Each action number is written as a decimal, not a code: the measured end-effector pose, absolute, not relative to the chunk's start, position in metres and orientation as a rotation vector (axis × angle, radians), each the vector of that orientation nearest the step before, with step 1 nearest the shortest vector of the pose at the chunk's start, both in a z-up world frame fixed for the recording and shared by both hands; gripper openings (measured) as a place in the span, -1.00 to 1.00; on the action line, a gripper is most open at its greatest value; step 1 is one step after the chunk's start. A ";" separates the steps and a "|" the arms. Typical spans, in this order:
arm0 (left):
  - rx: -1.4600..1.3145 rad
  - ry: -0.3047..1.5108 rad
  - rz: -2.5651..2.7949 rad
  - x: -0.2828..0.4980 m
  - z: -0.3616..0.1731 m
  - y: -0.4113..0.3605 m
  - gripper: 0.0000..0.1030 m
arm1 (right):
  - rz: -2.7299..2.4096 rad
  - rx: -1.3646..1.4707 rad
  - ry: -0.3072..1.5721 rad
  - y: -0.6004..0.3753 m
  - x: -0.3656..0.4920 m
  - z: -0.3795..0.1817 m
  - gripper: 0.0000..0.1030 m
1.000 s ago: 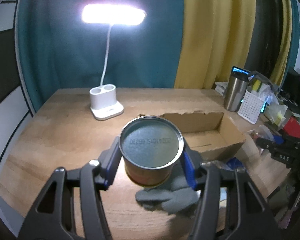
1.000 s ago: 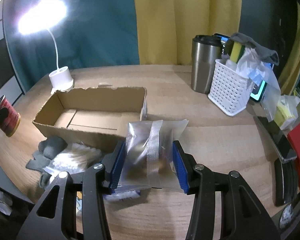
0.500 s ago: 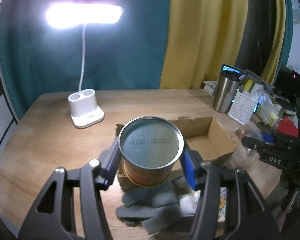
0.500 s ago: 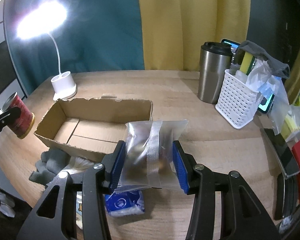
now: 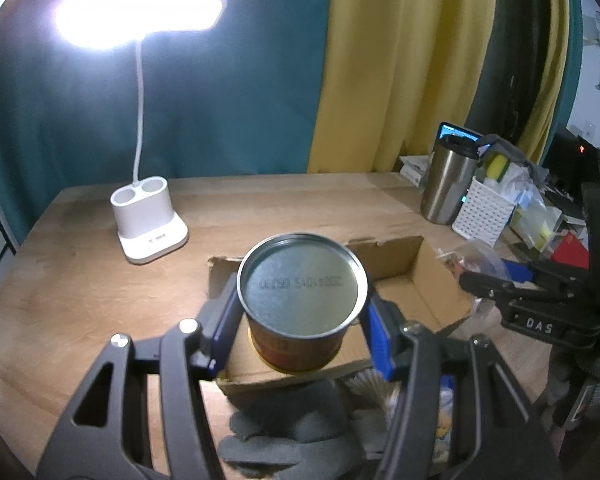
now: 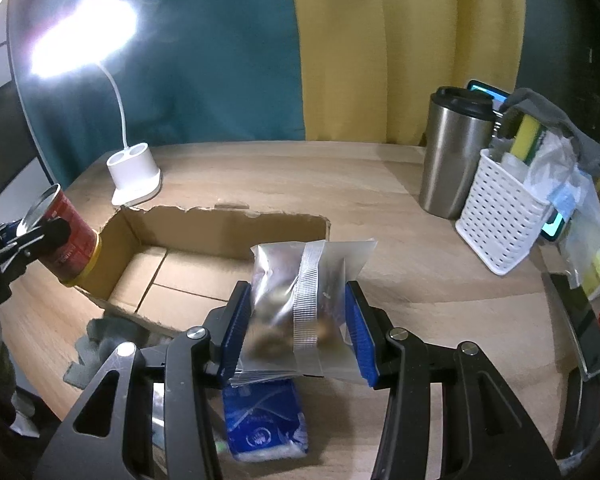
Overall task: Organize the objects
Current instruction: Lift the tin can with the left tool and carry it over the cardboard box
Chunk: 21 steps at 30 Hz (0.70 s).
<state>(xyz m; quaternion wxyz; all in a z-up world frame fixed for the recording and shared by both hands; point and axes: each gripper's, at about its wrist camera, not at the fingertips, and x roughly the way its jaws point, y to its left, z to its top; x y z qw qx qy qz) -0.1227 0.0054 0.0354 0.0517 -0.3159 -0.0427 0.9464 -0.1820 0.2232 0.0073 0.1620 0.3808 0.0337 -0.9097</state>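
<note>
Everything here is placed against one landmark, the open cardboard box (image 6: 204,264) on the wooden table (image 6: 284,172), with its torn rim and bare floor. Starting at the box's left end, my left gripper (image 5: 302,328) has its blue pads clamped on either side of a tin can (image 5: 302,286); the can stands nearly upright in my grip, its silver stamped end facing the camera and its red and gold body hanging below. In the left wrist view the can sits above the box's near left corner, and in the right wrist view it hovers just outside the left wall, so I judge it to be over or right beside that rim, though the fisheye lens makes it hard to say which. Moving right, to the box's near right corner, my right gripper (image 6: 298,332) is squeezed shut on a clear plastic pouch (image 6: 300,304) with a ribbed seam running up its middle; the pouch's long side stands upright between the pads, and its top edge overlaps the box's right wall in the picture. The box's opening lies ahead and to the left of these fingers. Below the pouch, just in front of the box, a blue packet (image 6: 266,424) lies on the table, and a grey cloth (image 6: 100,340) is bunched against the box's near wall. By my judgement the left hand is the nearer to a drop, needing only a short carry inward over the box floor before lowering.
</note>
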 end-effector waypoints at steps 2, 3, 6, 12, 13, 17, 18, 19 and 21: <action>-0.962 -0.121 2.881 -0.127 0.032 0.006 0.09 | -2.578 1.087 0.082 0.219 -0.185 0.007 -0.04; -0.964 -0.128 2.875 -0.129 0.031 0.006 0.09 | -2.571 1.089 0.081 0.216 -0.187 0.007 -0.04; -0.967 -0.130 2.863 -0.134 0.028 0.008 0.09 | -2.556 1.099 0.082 0.210 -0.192 0.004 -0.04; -0.994 -0.141 2.847 -0.144 0.020 0.009 0.09 | -2.537 1.139 0.074 0.202 -0.204 -0.006 -0.04; -1.001 -0.144 2.843 -0.145 0.018 0.009 0.09 | -2.536 1.149 0.076 0.201 -0.206 -0.009 -0.04; -1.024 -0.151 2.832 -0.150 0.012 0.011 0.09 | -2.520 1.172 0.078 0.196 -0.210 -0.017 -0.03; -1.028 -0.153 2.829 -0.151 0.011 0.012 0.09 | -2.516 1.183 0.079 0.195 -0.210 -0.019 -0.03; -1.033 -0.152 2.827 -0.153 0.009 0.013 0.09 | -2.510 1.196 0.082 0.194 -0.211 -0.022 -0.03; -1.044 -0.151 2.823 -0.155 0.006 0.015 0.09 | -2.500 1.205 0.086 0.192 -0.210 -0.025 -0.03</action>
